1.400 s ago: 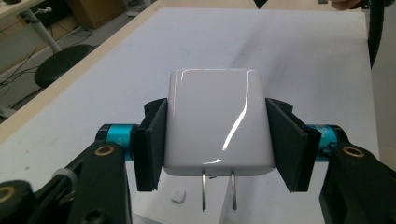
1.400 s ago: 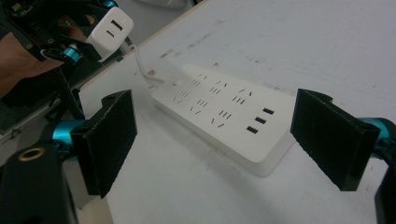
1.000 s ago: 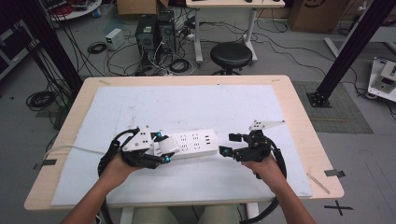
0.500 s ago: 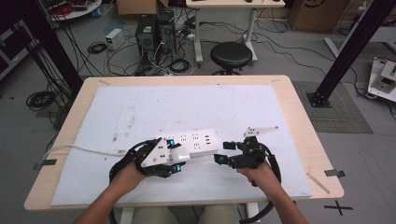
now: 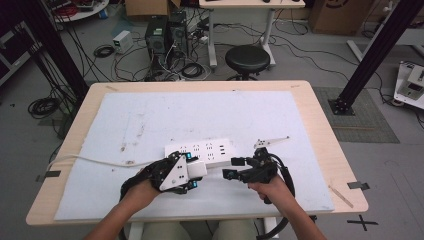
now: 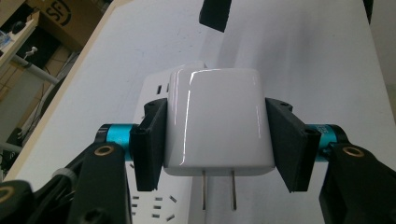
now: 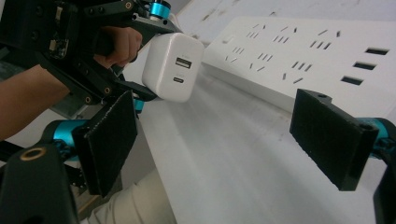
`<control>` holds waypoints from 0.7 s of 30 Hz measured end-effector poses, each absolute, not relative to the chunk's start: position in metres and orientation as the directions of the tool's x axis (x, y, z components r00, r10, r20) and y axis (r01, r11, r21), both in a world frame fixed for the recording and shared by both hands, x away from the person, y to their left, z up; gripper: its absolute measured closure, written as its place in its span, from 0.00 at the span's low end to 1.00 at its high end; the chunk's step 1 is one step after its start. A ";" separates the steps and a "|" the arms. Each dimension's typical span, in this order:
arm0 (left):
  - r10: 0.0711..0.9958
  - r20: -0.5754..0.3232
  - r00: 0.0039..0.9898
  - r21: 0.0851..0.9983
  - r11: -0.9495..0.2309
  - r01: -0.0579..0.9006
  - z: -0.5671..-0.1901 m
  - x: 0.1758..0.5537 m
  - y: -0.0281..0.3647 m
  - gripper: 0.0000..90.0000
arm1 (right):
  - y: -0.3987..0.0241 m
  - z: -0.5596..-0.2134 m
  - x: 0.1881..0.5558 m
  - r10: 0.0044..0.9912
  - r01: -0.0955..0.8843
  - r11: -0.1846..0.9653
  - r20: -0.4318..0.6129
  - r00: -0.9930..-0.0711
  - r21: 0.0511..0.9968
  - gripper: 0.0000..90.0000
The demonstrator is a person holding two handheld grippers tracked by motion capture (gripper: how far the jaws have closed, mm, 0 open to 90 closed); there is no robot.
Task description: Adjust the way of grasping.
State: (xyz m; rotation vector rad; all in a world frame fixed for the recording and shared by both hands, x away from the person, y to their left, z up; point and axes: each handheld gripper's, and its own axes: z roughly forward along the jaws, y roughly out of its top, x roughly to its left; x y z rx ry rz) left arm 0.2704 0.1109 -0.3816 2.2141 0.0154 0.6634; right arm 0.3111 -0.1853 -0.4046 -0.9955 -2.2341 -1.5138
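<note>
A white power strip [image 5: 200, 151] lies flat on the white mat, its sockets facing up. My left gripper [image 5: 196, 172] hovers just in front of its near edge, shut on a white wall charger [image 6: 217, 123]. The black pads [image 6: 149, 140] clamp the charger's two sides, and its two metal prongs [image 6: 218, 189] point back toward the camera, above the strip [image 6: 154, 205]. In the right gripper view the charger [image 7: 173, 67] shows its two ports. My right gripper [image 5: 233, 168] faces it from the right, open, with nothing between its pads [image 7: 334, 135]. The strip [image 7: 317, 56] lies beyond.
The strip's white cable [image 5: 90, 160] runs left off the table. The mat [image 5: 150, 115] covers most of the wooden table [image 5: 320, 115]. A thin stick [image 5: 339, 192] lies near the front right corner. A stool [image 5: 246, 57] and computer gear stand beyond the far edge.
Both hands have drawn back toward the front edge of the table. The left gripper has carried the charger from the strip's left end to a spot in front of it.
</note>
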 end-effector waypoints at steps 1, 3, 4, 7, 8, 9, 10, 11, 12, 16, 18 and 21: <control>0.220 0.459 0.861 0.709 -0.674 -0.206 -0.382 0.270 0.110 0.47 | -0.185 -0.405 0.311 0.386 0.671 0.219 0.568 -0.727 0.709 0.17; 0.212 0.470 0.857 0.701 -0.679 -0.217 -0.382 0.269 0.109 0.47 | -0.183 -0.405 0.311 0.379 0.676 0.218 0.578 -0.723 0.703 0.17; 0.214 0.472 0.856 0.704 -0.676 -0.219 -0.382 0.269 0.109 0.47 | -0.183 -0.405 0.311 0.377 0.679 0.219 0.581 -0.721 0.701 0.18; 0.206 0.480 0.853 0.699 -0.677 -0.230 -0.383 0.268 0.106 0.47 | -0.182 -0.405 0.312 0.368 0.688 0.216 0.595 -0.714 0.693 0.18; 0.204 0.483 0.851 0.697 -0.678 -0.234 -0.383 0.268 0.106 0.47 | -0.181 -0.405 0.312 0.369 0.693 0.217 0.599 -0.710 0.687 0.18; 0.201 0.486 0.851 0.696 -0.678 -0.237 -0.383 0.268 0.105 0.47 | -0.180 -0.405 0.312 0.365 0.692 0.217 0.600 -0.712 0.689 0.18; 0.198 0.491 0.848 0.692 -0.680 -0.242 -0.383 0.267 0.104 0.47 | -0.180 -0.406 0.312 0.362 0.697 0.217 0.606 -0.708 0.684 0.18; 0.193 0.492 0.849 0.689 -0.682 -0.244 -0.383 0.267 0.103 0.47 | -0.179 -0.406 0.312 0.360 0.703 0.218 0.614 -0.702 0.676 0.18; 0.192 0.496 0.847 0.688 -0.682 -0.248 -0.384 0.267 0.102 0.47 | -0.178 -0.406 0.313 0.354 0.707 0.216 0.621 -0.700 0.674 0.18; 0.184 0.505 0.843 0.681 -0.686 -0.258 -0.384 0.267 0.099 0.47 | -0.174 -0.407 0.314 0.339 0.720 0.224 0.640 -0.689 0.657 0.18; 0.186 0.505 0.843 0.684 -0.682 -0.259 -0.384 0.267 0.098 0.47 | -0.171 -0.408 0.315 0.330 0.726 0.224 0.651 -0.684 0.650 0.18; 0.184 0.505 0.843 0.685 -0.680 -0.262 -0.384 0.267 0.096 0.47 | -0.168 -0.409 0.316 0.315 0.730 0.222 0.661 -0.682 0.647 0.18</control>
